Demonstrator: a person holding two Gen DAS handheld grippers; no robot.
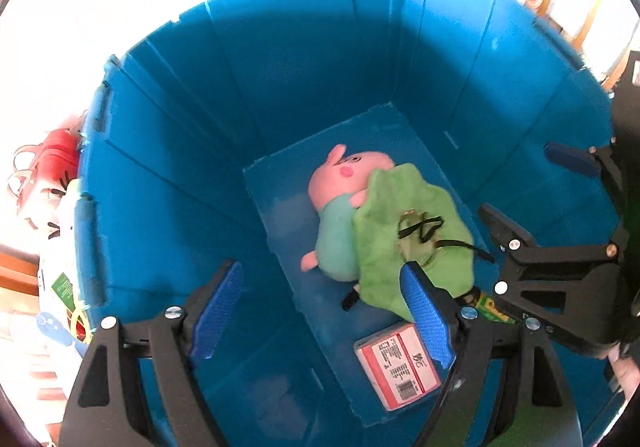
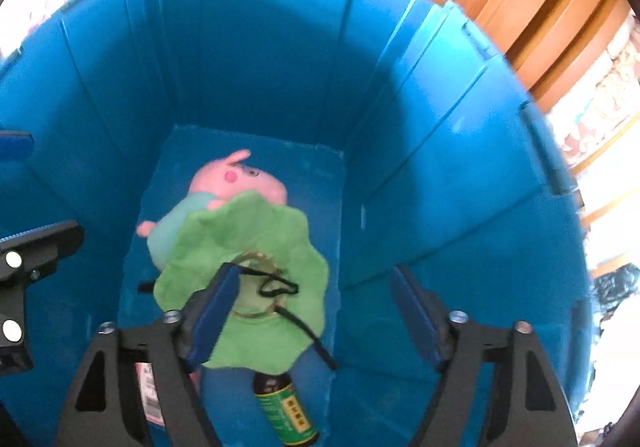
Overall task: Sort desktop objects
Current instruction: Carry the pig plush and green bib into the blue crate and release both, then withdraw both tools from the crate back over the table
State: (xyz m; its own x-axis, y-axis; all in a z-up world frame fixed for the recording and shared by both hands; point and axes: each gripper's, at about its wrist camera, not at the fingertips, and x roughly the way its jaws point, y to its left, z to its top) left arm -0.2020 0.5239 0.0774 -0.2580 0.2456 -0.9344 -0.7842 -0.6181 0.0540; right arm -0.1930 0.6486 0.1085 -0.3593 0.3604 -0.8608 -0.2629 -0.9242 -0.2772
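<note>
Both claws hang released over the blue bin (image 1: 280, 67), pointing down into it: the left claw (image 1: 320, 311) with jaws spread and nothing between them, the right claw (image 2: 316, 311) likewise wide, just above the green cloth toy (image 2: 256, 247). That toy lies on the pink pig plush (image 1: 340, 183) on the bin floor, with a red-and-white box (image 1: 396, 367) and a small green-labelled bottle (image 2: 284, 407) beside them. The drop-off looks done; next, I judge, both claws should lift clear and seek the items outside the bin
</note>
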